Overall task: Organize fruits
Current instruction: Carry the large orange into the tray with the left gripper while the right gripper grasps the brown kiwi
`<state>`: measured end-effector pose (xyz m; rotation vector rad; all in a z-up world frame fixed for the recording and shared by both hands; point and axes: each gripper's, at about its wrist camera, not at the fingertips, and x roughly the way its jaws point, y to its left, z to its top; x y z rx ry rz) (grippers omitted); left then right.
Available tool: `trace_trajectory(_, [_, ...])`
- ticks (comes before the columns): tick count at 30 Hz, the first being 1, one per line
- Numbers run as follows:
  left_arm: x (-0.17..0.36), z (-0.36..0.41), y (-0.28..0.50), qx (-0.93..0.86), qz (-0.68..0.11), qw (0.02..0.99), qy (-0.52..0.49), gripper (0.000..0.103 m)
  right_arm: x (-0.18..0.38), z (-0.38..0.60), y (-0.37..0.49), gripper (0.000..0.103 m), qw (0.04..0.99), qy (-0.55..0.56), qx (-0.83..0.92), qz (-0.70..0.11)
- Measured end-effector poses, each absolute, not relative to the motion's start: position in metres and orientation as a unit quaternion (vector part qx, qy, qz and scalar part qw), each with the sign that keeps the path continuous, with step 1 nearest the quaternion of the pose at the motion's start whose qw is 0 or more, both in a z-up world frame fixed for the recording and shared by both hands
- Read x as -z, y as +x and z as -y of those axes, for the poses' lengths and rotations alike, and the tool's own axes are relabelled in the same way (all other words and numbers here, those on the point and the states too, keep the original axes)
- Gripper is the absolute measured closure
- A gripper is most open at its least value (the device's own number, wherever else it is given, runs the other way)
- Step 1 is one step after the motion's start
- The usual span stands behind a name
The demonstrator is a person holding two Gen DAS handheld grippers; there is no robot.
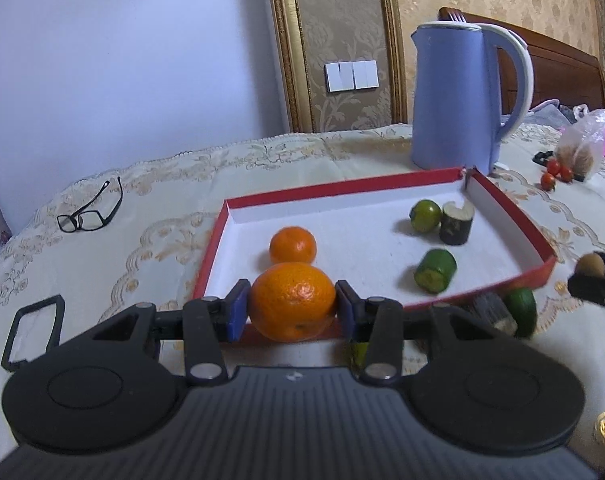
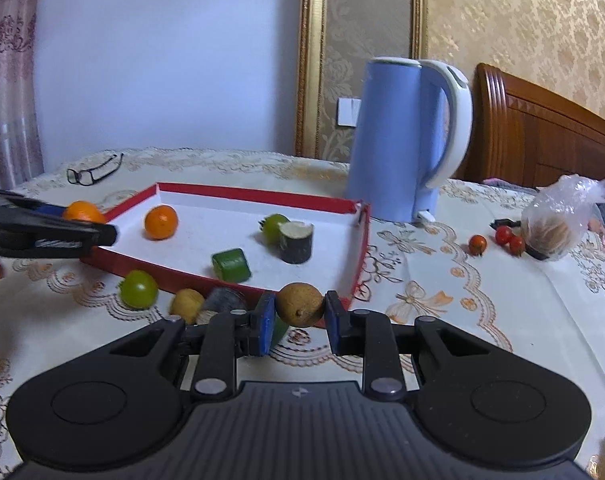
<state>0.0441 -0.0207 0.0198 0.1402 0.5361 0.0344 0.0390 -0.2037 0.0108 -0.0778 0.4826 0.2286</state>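
Note:
My left gripper [image 1: 292,307] is shut on a large orange [image 1: 292,300] above the near edge of the red-rimmed tray [image 1: 334,188]. In the tray lie a smaller orange [image 1: 293,245], a green round fruit [image 1: 425,216], a dark cut stalk piece [image 1: 457,223] and a green cut piece [image 1: 435,271]. My right gripper [image 2: 299,312] is shut on a small brown round fruit [image 2: 299,305], just in front of the tray's near right corner [image 2: 358,256]. On the cloth before the tray lie a green round fruit [image 2: 138,289], a yellow-brown fruit [image 2: 187,305] and a dark stalk piece [image 2: 224,300].
A blue kettle [image 1: 458,96] stands behind the tray. Glasses [image 1: 90,210] lie at the far left. Red cherry tomatoes [image 2: 496,240] and a plastic bag [image 2: 558,216] sit to the right. A patterned tablecloth [image 2: 442,280] covers the table.

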Motion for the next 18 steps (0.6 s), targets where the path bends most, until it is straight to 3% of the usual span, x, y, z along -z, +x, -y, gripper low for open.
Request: trace_trajectory(18, [-0.020,0.032,0.115,-0.035,-0.265,0.958,0.104,0.061,-0.020,0.185,0.038,0.077,0.964,-0.036,-0.137,-0.225])
